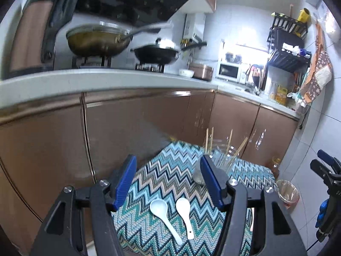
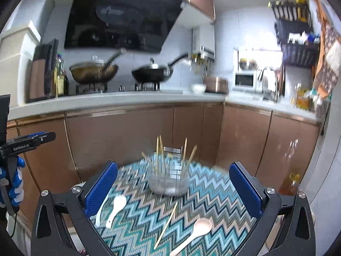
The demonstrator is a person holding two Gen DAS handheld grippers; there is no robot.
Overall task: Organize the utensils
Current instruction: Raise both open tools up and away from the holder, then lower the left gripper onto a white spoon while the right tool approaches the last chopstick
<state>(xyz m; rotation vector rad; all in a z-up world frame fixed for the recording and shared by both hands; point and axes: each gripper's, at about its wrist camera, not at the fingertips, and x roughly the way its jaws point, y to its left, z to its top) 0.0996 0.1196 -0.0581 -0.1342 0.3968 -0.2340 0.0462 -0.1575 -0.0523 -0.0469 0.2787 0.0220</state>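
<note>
On the zigzag cloth: two white spoons [image 1: 166,215] lie side by side, bowls toward 12 o'clock, handles toward 5 o'clock, close together but apart
Spoons against left tongs: in the left wrist view they lie below and between the blue pads of the left gripper [image 1: 168,181], nearer its 6 o'clock, touched by neither pad
Left tongs: jaws stand wide apart with nothing between them
Loose chopstick [image 2: 165,226]: in the right wrist view it lies flat on the cloth, running from 1 o'clock down to 7 o'clock
Pink spoon [image 2: 194,234]: just beside the chopstick at its 3 o'clock, bowl up toward 1 o'clock, handle toward 7 o'clock
These against right tongs: both lie between and below the pads of the right gripper [image 2: 173,188], neither touched
Right tongs: jaws at their widest, nothing held
Glass jar [image 2: 168,177]: stands upright at 12 o'clock from the loose chopstick, several chopsticks [image 2: 158,149] leaning inside it; blurred
Jar against left tongs: partly hidden behind the right-hand pad, at about 1 o'clock
Zigzag cloth [image 2: 208,192]: covers the small table under all the utensils
Farther out: brown cabinets [image 2: 119,132] at 12 o'clock, worktop with two woks [image 2: 93,72] above
</note>
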